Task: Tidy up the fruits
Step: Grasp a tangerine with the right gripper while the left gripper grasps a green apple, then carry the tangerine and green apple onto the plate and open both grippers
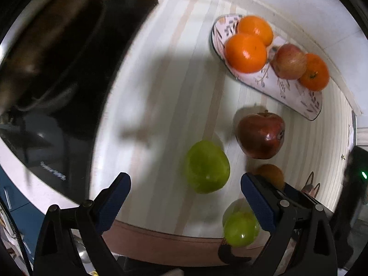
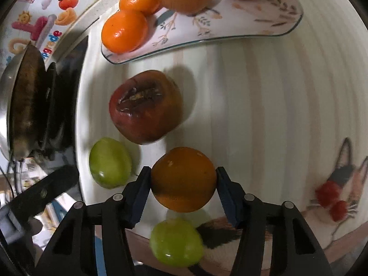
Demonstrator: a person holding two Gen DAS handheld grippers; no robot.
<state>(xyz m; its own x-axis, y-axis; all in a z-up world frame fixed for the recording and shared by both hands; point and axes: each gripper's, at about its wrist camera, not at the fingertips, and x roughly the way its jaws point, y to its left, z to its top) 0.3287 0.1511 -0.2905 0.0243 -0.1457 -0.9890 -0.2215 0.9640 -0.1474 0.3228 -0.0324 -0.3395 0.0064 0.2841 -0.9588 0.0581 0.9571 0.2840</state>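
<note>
Left gripper (image 1: 185, 182) gapes wide above the bench (image 1: 161, 92), a blurred green apple (image 1: 207, 166) just ahead between its jaws, untouched. Its right finger half hides a brownish fruit. Right gripper (image 2: 183, 179) clamps a dull orange (image 2: 183, 179); the dish (image 2: 230, 32) ahead is cut off.

Both wrist views look steeply down, close; both show the plate (image 1: 299, 101) (image 2: 264, 25).

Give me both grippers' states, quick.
Left gripper: open, nothing held, above the large green round fruit.
Right gripper: closed on the dark orange round fruit, pads touching both its sides.
</note>
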